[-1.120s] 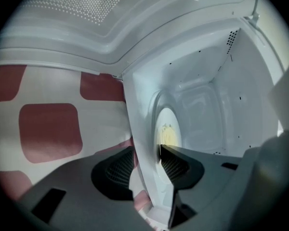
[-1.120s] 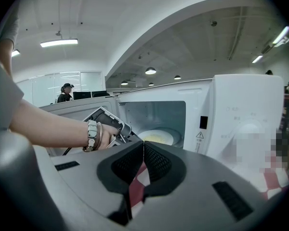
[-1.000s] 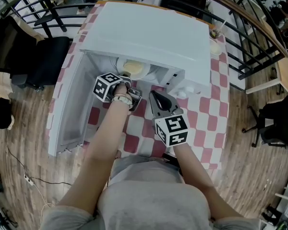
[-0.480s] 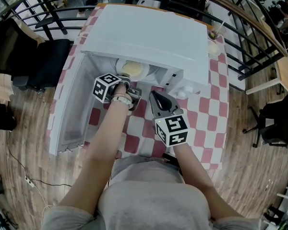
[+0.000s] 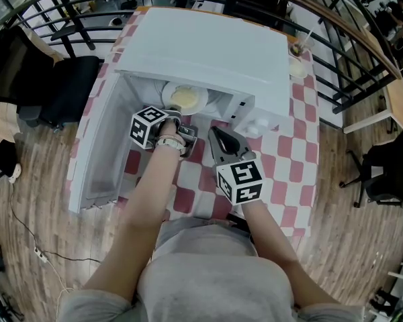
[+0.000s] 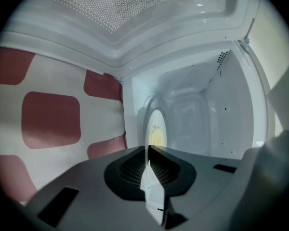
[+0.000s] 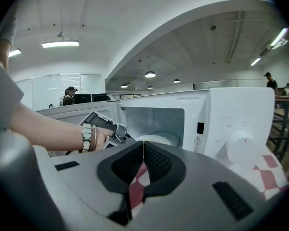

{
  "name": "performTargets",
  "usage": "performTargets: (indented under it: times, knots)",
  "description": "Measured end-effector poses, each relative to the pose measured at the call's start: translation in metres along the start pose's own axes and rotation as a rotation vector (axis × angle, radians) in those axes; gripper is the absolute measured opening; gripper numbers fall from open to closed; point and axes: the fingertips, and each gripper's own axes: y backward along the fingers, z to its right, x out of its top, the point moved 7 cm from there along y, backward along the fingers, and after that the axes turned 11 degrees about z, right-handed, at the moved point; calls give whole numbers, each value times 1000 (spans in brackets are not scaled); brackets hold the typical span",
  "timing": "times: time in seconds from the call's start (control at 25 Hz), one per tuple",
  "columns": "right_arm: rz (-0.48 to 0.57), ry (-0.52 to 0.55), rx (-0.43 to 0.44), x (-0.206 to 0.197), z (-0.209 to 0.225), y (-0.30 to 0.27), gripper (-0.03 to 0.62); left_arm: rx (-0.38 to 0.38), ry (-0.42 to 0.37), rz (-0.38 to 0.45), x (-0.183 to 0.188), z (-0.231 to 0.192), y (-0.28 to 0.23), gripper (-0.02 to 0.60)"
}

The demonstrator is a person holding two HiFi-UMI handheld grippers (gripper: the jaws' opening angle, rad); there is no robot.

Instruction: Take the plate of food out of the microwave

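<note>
A white plate [image 5: 186, 99] with yellow food sits inside the open white microwave [image 5: 208, 45]. My left gripper [image 5: 177, 115] reaches into the opening. Its jaws have just been closing and now pinch the plate's near rim, which shows edge-on as a thin white sliver between them in the left gripper view [image 6: 147, 150]; beyond lies the rest of the plate [image 6: 156, 131]. My right gripper [image 5: 213, 132] hovers over the checked table [image 5: 289, 146] in front of the microwave, shut and holding nothing [image 7: 143, 142]. From that side the plate [image 7: 158, 137] is visible in the cavity.
The microwave door [image 5: 97, 146] hangs open to the left, beside my left arm. Its control dial [image 7: 241, 147] is on the right. A cup with a straw [image 5: 299, 45] stands at the table's back right. A black chair [image 5: 67, 79] and railings surround the table.
My left gripper has edged slightly toward me at the microwave's opening, and a little more of the plate shows. The right gripper has stayed still.
</note>
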Motion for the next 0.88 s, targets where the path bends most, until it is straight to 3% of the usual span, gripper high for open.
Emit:
performTargets:
  times: [0.28, 0.88]
  knots:
    - [11, 4, 0, 3, -1, 4, 25, -82, 18, 14, -1, 8, 6, 14]
    - [42, 8, 3, 11, -3, 13, 25, -174, 54, 34, -6, 5, 26, 14]
